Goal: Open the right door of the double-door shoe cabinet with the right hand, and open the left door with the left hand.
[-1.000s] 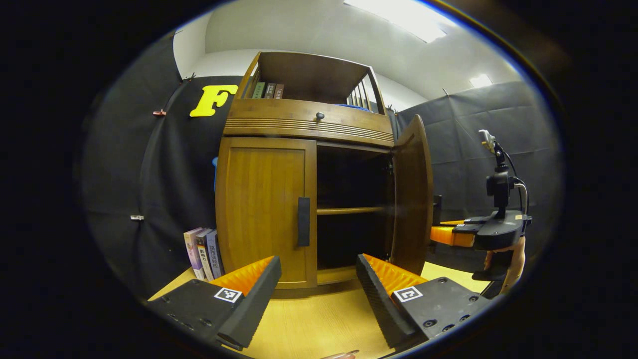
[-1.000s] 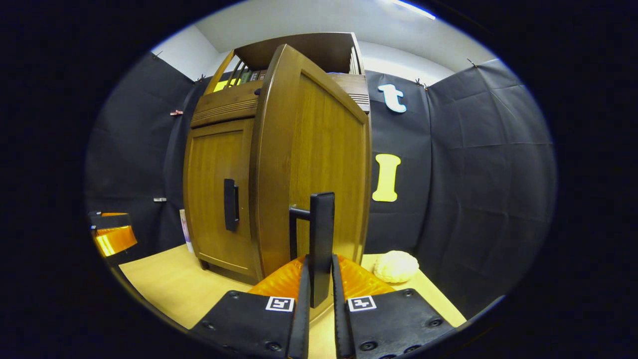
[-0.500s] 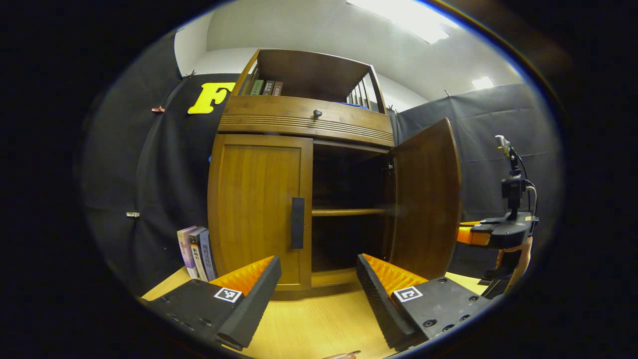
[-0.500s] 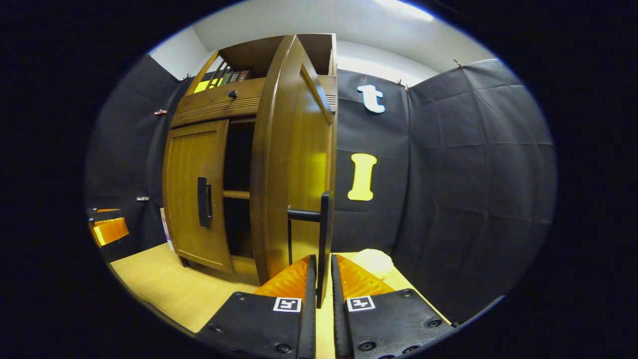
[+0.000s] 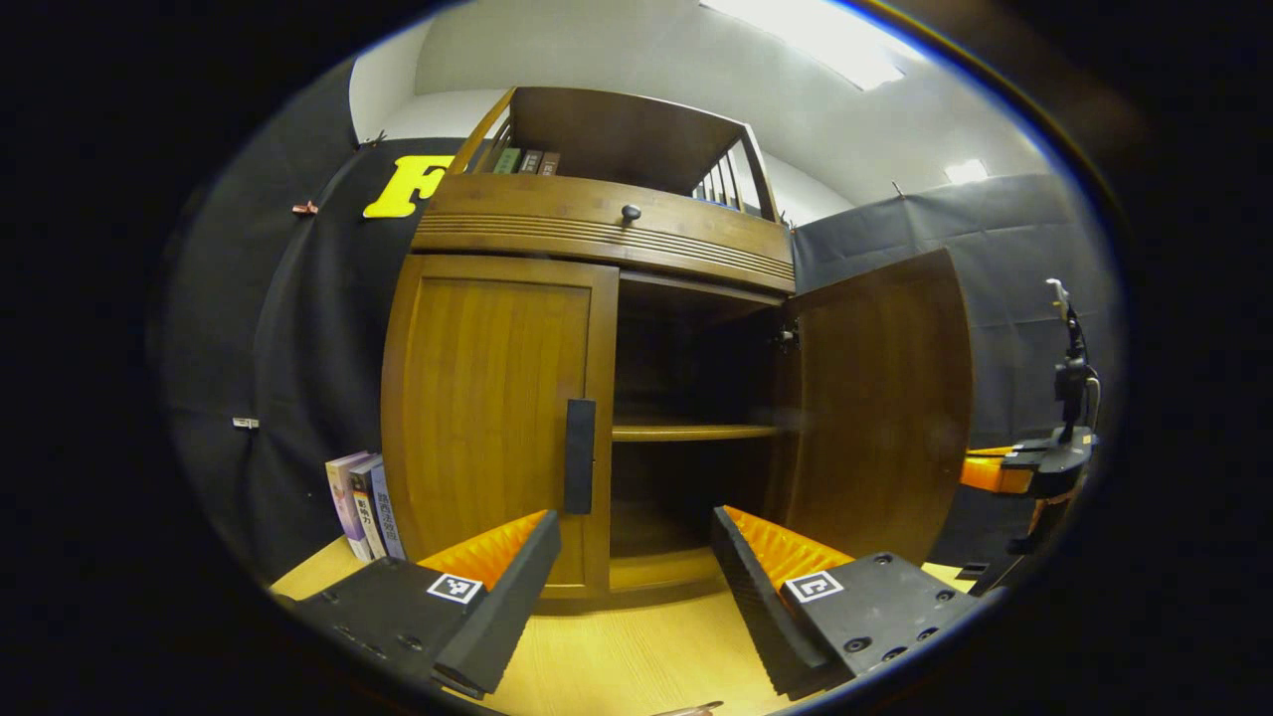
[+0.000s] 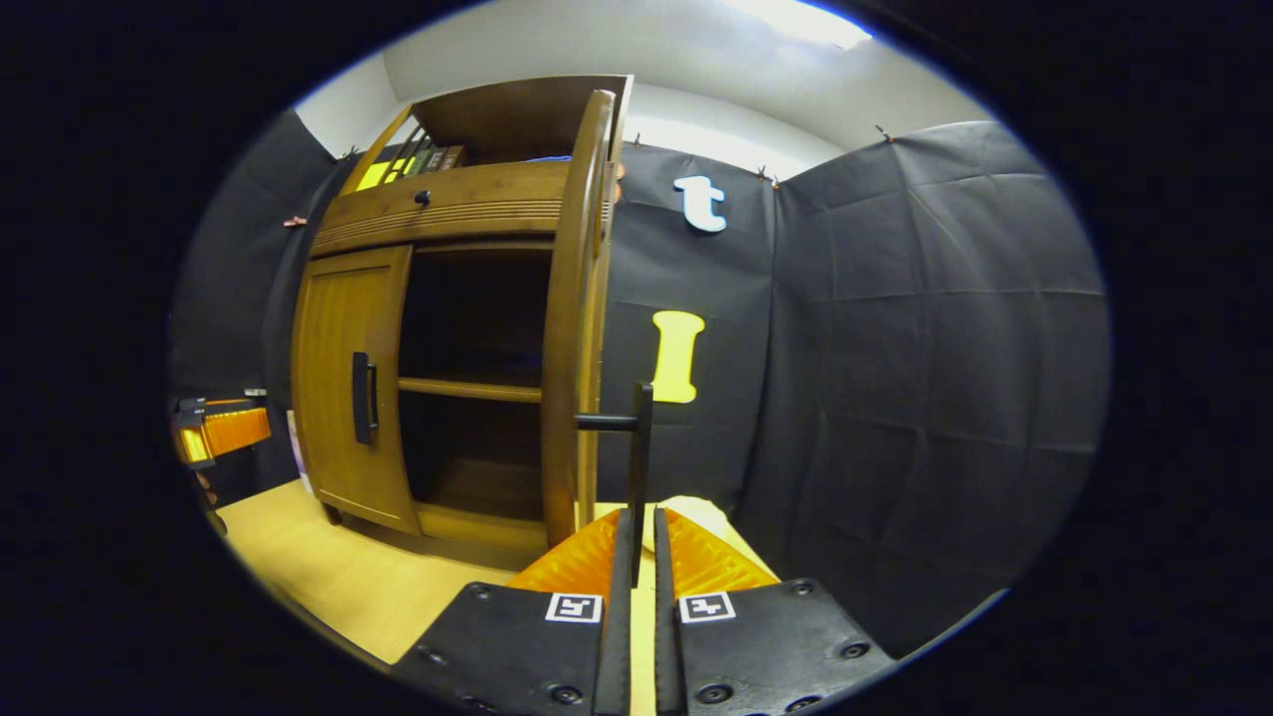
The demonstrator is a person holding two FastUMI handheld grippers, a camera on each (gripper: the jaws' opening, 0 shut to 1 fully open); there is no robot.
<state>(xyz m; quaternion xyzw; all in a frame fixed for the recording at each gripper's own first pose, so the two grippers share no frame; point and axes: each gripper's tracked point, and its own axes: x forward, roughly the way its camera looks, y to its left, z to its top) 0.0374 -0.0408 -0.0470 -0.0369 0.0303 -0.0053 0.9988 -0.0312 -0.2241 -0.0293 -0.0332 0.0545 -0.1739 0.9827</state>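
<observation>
A brown wooden shoe cabinet (image 5: 607,234) stands on the yellow table. Its right door (image 5: 880,398) is swung wide, showing a dark inside with one shelf (image 5: 691,433). In the right gripper view that right door (image 6: 577,318) is seen edge-on, and my right gripper (image 6: 636,522) is shut on its black handle (image 6: 641,457). The left door (image 5: 492,398) is closed, its black handle (image 5: 579,455) just above and between my fingers. My left gripper (image 5: 636,542) is open, a short way in front of that door, holding nothing. The right gripper (image 5: 1024,465) also shows at the far right of the left gripper view.
Several books (image 5: 360,502) stand on the table left of the cabinet. More books (image 5: 527,161) sit in the open top shelf, above a drawer with a small knob (image 5: 630,212). A pale round thing (image 6: 696,509) lies behind the right door. The left gripper (image 6: 214,433) appears far left.
The right door has swung from partly open to wide open, pulled by my right gripper. My left gripper has moved closer to the left door.
</observation>
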